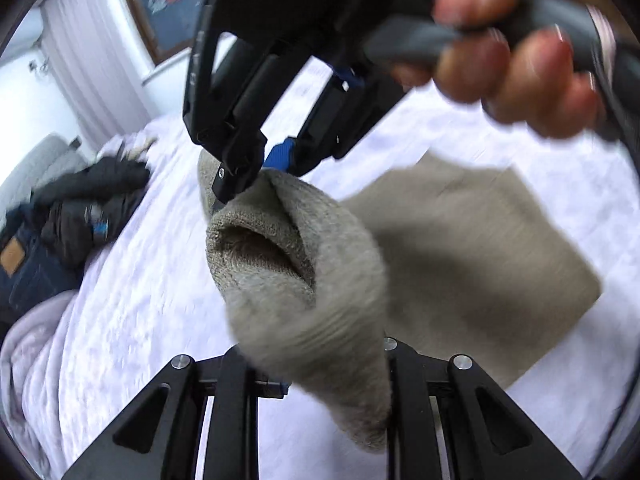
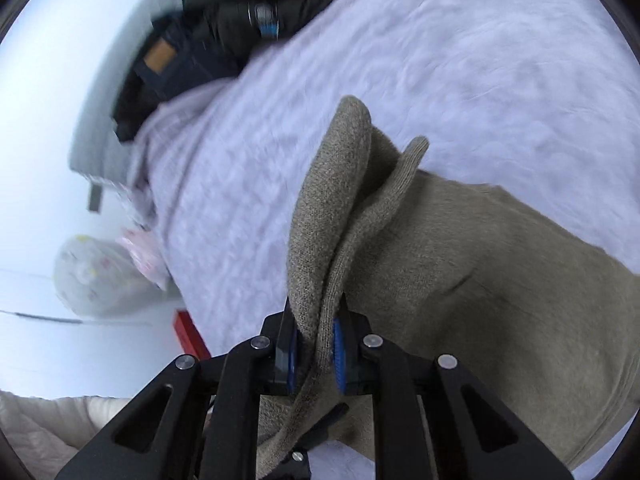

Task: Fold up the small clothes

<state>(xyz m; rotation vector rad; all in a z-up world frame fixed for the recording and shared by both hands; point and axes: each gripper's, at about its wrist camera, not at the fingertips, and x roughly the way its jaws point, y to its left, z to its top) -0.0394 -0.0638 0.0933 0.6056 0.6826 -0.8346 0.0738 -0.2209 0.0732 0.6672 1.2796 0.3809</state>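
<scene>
A grey-brown knit garment (image 1: 472, 248) hangs over the lilac bedspread (image 1: 152, 264), held up by both grippers. My left gripper (image 1: 320, 384) is shut on a bunched fold (image 1: 304, 280) of it; the fabric hides the fingertips. My right gripper (image 1: 260, 168) comes in from above in the left wrist view and pinches the fold's far end. In the right wrist view the right gripper (image 2: 316, 350) is shut on a ribbed edge of the garment (image 2: 344, 200), and the rest (image 2: 500, 280) drapes to the right.
A pile of dark clothes and jeans (image 1: 68, 224) lies at the bed's left edge and shows in the right wrist view (image 2: 224, 28) too. A white bag (image 2: 96, 276) and a red box (image 2: 190, 334) sit on the floor beside the bed. White curtains (image 1: 88, 64) hang behind.
</scene>
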